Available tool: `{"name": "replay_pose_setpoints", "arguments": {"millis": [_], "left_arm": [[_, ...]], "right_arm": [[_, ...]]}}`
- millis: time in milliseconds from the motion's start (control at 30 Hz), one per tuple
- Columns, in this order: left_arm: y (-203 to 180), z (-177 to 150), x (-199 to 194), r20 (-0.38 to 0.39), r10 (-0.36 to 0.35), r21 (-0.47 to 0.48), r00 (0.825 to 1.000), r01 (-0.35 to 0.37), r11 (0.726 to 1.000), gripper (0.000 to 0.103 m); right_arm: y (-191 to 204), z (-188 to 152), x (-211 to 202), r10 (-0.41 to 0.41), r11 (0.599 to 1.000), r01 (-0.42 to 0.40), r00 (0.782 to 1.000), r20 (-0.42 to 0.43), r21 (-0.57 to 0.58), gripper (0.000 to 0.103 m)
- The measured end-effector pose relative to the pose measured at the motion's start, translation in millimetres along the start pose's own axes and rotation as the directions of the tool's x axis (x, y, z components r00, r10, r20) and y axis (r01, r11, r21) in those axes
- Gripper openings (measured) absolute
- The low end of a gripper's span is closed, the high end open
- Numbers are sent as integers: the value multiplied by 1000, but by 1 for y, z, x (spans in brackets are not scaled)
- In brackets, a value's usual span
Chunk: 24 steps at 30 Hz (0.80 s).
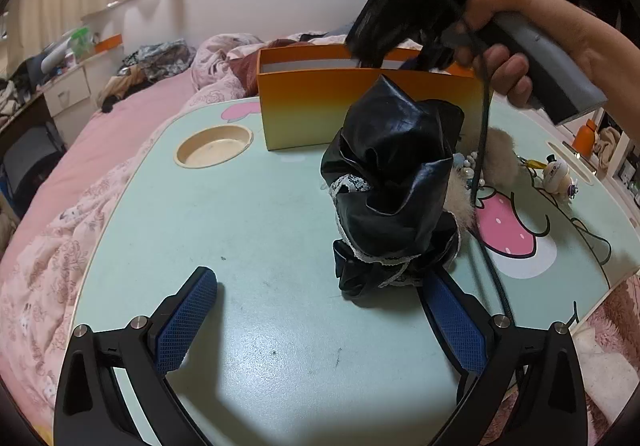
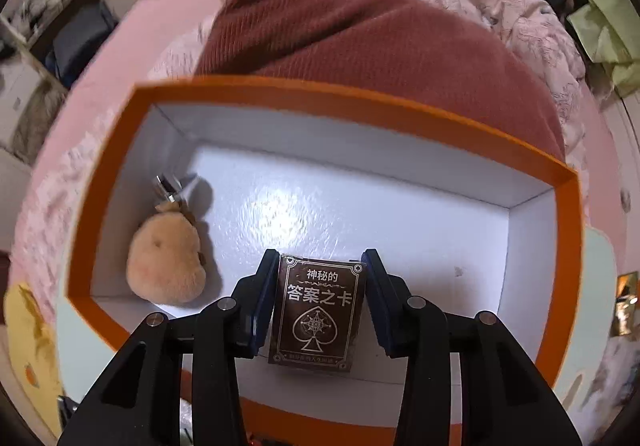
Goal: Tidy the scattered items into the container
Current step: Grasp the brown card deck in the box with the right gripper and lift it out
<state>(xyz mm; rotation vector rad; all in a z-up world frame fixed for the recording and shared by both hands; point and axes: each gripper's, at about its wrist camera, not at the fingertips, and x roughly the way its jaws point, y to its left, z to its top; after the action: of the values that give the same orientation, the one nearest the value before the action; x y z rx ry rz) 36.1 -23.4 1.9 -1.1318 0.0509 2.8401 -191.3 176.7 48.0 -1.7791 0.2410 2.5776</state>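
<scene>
An orange box [image 1: 320, 110] stands at the far side of a mint-green lap table [image 1: 248, 230]. A crumpled black leather bag with lace trim [image 1: 392, 186] sits in front of it. My left gripper [image 1: 320, 286] is open, its right finger [image 1: 452, 318] beside the bag's base. In the right wrist view my right gripper [image 2: 320, 270] is inside the box [image 2: 360, 102], its pads on either side of a dark brown card deck [image 2: 316, 310]. A tan plush keychain [image 2: 164, 262] lies in the box at left. The right gripper also shows over the box in the left wrist view [image 1: 384, 18].
A fluffy beige pompom charm [image 1: 500, 150], beads and a small white figure keychain [image 1: 556, 174] lie on the table's right. A round cup recess [image 1: 214, 146] is at left. Pink bedding [image 1: 80, 166] surrounds the table; a rust-red cloth [image 2: 360, 38] lies behind the box.
</scene>
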Motion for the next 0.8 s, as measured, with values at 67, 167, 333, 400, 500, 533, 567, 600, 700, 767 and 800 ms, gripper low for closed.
{"name": "replay_pose_setpoints", "arguments": {"millis": [67, 167, 333, 400, 500, 533, 567, 600, 700, 767, 800], "left_arm": [[0, 0, 0, 0, 0, 0, 1000, 0, 1000, 103], [0, 0, 0, 0, 0, 0, 1000, 0, 1000, 103], [0, 0, 1, 0, -3, 2, 1000, 3, 1000, 103], [-2, 0, 1, 1, -4, 4, 1000, 4, 1000, 103], [-1, 0, 1, 0, -4, 4, 1000, 4, 1000, 103], [-1, 0, 1, 0, -4, 4, 1000, 4, 1000, 103], [0, 0, 1, 0, -5, 4, 1000, 5, 1000, 103], [-1, 0, 1, 0, -5, 4, 1000, 5, 1000, 103], [-1, 0, 1, 1, -5, 4, 1000, 5, 1000, 103], [0, 0, 1, 1, -5, 4, 1000, 5, 1000, 103], [-1, 0, 1, 1, -5, 4, 1000, 5, 1000, 103]], "right_arm": [[-9, -2, -18, 29, 999, -31, 997, 67, 27, 43], [-17, -8, -52, 24, 998, -32, 985, 169, 48, 43], [-2, -43, -103, 31, 1000, -30, 962, 273, -9, 43], [1, -60, -111, 45, 999, -40, 960, 275, -25, 43], [-1, -72, -104, 104, 995, -101, 964, 246, -26, 43], [-2, -81, -99, 116, 993, -113, 965, 237, -26, 43], [-3, -86, -93, 118, 993, -116, 966, 232, -24, 43], [-5, -91, -89, 119, 993, -118, 966, 228, -17, 43], [-15, -105, -78, 145, 989, -151, 963, 227, 7, 44], [-19, -113, -78, 162, 985, -170, 954, 253, 10, 44], [-21, -118, -80, 155, 986, -165, 947, 282, 10, 44]]}}
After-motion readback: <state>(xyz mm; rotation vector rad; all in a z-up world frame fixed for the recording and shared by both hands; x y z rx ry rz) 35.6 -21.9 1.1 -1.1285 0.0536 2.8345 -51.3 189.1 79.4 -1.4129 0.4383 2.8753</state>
